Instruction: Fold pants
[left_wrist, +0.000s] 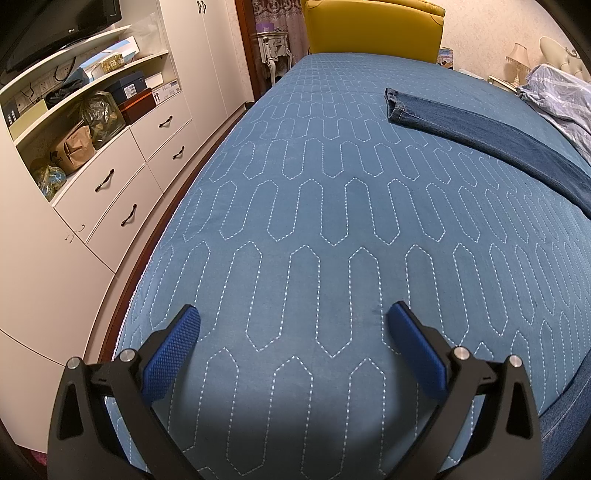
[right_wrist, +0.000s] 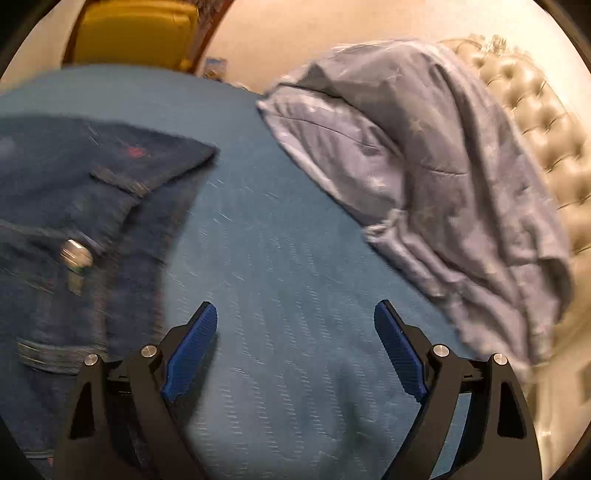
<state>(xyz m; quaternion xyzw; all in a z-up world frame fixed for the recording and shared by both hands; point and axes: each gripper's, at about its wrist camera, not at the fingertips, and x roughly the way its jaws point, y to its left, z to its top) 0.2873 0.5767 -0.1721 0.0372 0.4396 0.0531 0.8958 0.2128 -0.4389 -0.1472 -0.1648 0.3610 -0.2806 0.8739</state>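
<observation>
Left gripper gaped wide, empty, over blue quilted bed | right gripper wide, empty | dark blue denim pants on bed, motion-blurred, cut off at frame edge | crumpled grey duvet beside.

"LG" – on TV bezel, nothing else legible.

The bed cover is blue with white dotted lines sewn in long pointed shapes. The pants are dark blue jeans with a silver button, and the blanket is pale grey-blue with faint stars. The chair is yellow, the drawers are white with dark handles, and the pads are bright blue on black arms.
</observation>
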